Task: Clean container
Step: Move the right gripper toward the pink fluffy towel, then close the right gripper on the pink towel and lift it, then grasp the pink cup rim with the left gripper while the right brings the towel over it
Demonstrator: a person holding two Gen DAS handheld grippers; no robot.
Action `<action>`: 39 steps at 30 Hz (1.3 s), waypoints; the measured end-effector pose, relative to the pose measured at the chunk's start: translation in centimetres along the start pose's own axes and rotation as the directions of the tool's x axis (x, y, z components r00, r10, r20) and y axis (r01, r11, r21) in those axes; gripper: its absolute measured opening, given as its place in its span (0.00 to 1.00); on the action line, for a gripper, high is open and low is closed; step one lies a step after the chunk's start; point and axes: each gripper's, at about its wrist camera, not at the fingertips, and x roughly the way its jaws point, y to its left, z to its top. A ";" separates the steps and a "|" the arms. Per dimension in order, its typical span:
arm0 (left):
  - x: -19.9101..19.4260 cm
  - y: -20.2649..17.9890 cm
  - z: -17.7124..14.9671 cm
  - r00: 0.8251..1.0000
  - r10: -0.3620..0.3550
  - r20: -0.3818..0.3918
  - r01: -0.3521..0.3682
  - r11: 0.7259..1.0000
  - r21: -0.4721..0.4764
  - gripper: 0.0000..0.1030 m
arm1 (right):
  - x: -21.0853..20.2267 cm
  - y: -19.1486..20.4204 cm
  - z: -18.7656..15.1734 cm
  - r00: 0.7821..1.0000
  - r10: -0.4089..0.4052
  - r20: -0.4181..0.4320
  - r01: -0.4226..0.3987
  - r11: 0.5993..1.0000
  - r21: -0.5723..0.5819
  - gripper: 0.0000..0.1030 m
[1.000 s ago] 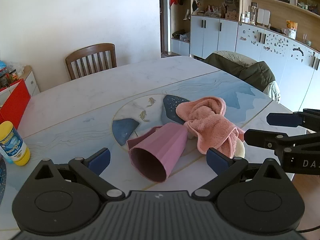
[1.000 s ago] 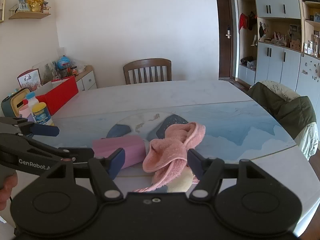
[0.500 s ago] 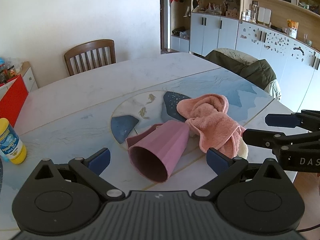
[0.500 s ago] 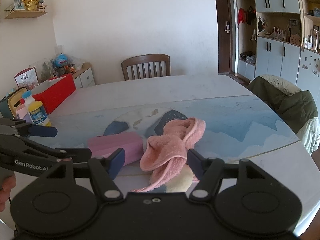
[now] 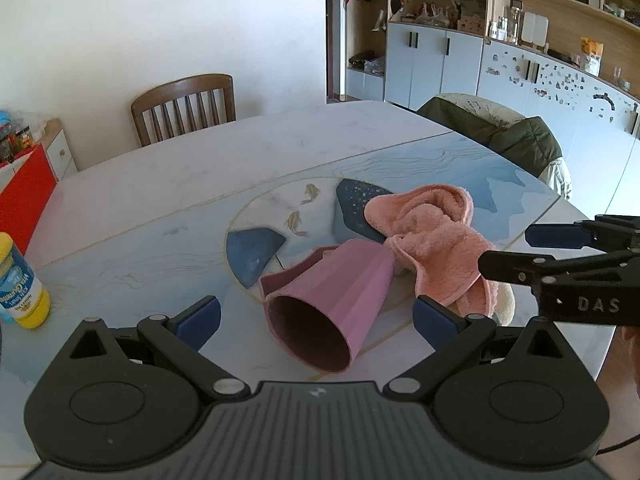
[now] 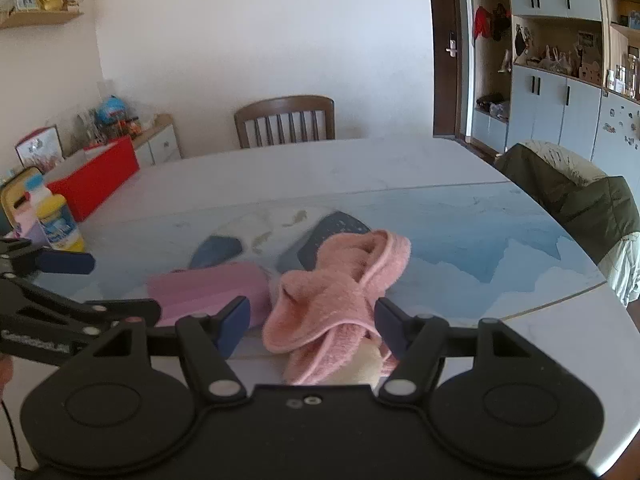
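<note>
Ribbed pink cup [image 5: 334,298], fluffy towel [image 5: 434,248]

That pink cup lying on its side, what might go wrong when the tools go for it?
The pink cup lies tipped over on the smooth table, so it might roll away when the open left tool closes. The pink towel touches the cup's base, so the right tool could drag both.

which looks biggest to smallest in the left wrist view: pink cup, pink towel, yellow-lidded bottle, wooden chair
1. pink towel and pink cup: similar, too close to rank
2. wooden chair: far off, so really larger
3. yellow-lidded bottle: cut by the frame edge
</note>
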 end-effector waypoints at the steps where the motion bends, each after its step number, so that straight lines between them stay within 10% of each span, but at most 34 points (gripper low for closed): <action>1: 0.2 0.0 -0.1 1.000 -0.001 -0.005 0.001 1.000 -0.001 1.00 | 0.3 -0.2 0.0 1.000 -0.005 -0.007 0.005 1.000 0.001 0.66; 29: 2.0 1.3 -1.0 0.998 0.021 -0.051 -0.021 1.000 -0.003 1.00 | 13.0 -2.2 0.8 0.981 -0.012 -0.195 -0.011 0.993 -0.116 0.65; 31: 2.1 1.2 -1.1 0.999 0.018 -0.051 -0.018 1.000 0.003 1.00 | 12.7 -2.2 0.8 0.983 -0.003 -0.185 -0.017 0.994 -0.106 0.41; 39: 2.9 1.7 -2.1 1.000 -0.006 -0.017 0.007 1.000 0.018 1.00 | 10.2 -1.9 1.2 0.994 0.008 -0.105 -0.019 0.994 -0.104 0.27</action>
